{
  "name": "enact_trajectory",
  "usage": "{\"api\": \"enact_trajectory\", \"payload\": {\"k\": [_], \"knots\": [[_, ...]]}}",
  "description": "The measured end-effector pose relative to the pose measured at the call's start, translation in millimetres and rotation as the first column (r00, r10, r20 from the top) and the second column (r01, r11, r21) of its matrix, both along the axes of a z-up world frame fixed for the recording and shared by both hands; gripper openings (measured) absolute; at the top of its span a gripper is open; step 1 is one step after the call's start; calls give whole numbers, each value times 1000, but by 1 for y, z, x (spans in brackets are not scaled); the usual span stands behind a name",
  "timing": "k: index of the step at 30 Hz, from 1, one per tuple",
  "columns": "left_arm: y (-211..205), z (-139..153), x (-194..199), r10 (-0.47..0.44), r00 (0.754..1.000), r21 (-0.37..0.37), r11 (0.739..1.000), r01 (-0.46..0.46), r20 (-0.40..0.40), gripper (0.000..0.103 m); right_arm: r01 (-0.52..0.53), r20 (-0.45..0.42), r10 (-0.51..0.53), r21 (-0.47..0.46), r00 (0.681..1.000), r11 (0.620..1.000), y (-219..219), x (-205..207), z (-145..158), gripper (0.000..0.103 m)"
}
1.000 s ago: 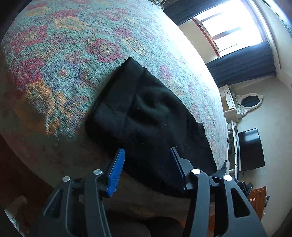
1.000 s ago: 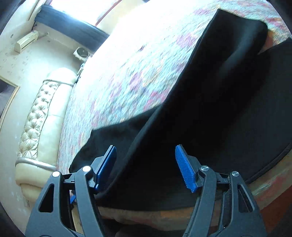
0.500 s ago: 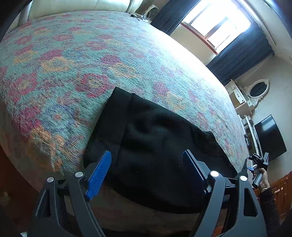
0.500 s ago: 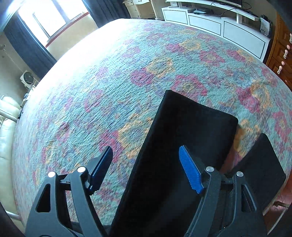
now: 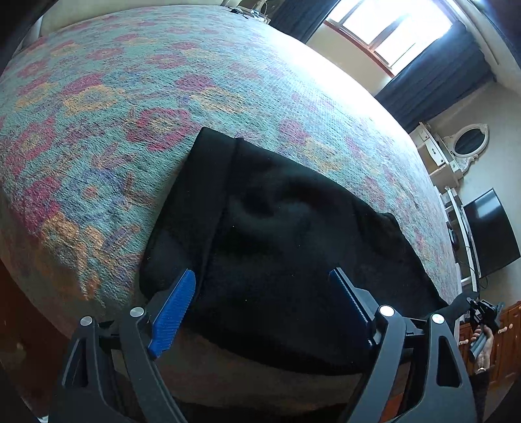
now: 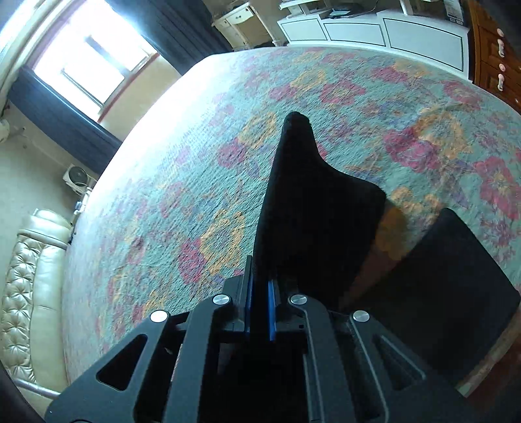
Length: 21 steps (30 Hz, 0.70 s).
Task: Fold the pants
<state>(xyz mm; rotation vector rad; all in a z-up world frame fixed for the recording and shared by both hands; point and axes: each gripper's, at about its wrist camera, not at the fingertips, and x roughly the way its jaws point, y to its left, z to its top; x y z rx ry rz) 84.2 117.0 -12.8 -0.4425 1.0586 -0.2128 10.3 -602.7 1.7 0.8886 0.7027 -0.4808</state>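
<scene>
Black fabric pants (image 5: pixel 286 247): lying at the near edge of a bed with a floral teal-and-pink woven bedspread (image 5: pixel 136 97). Left tongs (image 5: pixel 263 306): spread wide above the pants, gripping nothing. Right tongs (image 6: pixel 259 309): clamped on a raised pant leg (image 6: pixel 306 208).

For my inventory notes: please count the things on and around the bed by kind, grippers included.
Grippers: 2 (left gripper, right gripper)
Black pants: 1
Floral bedspread: 1
Window: 1
Television: 1
Oval mirror: 1
Total: 7
</scene>
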Motion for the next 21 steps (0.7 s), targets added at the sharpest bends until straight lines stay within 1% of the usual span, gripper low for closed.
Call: {"api": "enact_trajectory", "payload": {"k": [2,5,7,8,10,11,12,15,18,20,21], "knots": [[0,1,-1,5,1000,-5,1000,-5,-5,83,27,49,-28,15,998,1000,3,-41,5,6],[5,0,-2,21,1000,-33,999,-22,-13,83,89,86,-94,64,992,994,5,-92,-8,6],[8,0,-3,34,999,-56,998,-35,-20,83,133,78,-143,116,987,984,3,-115,-31,6],[10,0,-3,39,999,-64,997,-41,-22,83,154,69,-167,169,984,974,1,-124,-47,6],[12,1,-4,45,999,-74,996,-47,-28,83,201,56,-225,275,973,940,-6,-137,-80,6],[13,2,-5,46,999,-76,996,-48,-29,83,216,64,-248,314,967,924,-5,-143,-91,6],[13,2,-6,47,998,-77,996,-49,-30,83,217,89,-261,336,961,916,-5,-146,-98,6],[14,3,-7,51,998,-81,995,-54,-35,83,210,103,-249,291,963,933,0,-145,-93,6],[15,4,-8,52,998,-86,995,-55,-37,83,230,148,-277,275,949,934,4,-154,-78,6],[14,4,-8,47,998,-84,995,-49,-36,83,237,152,-281,257,948,937,2,-159,-73,6],[14,3,-8,43,998,-82,996,-46,-36,83,234,144,-278,263,950,936,1,-160,-77,6]]}}
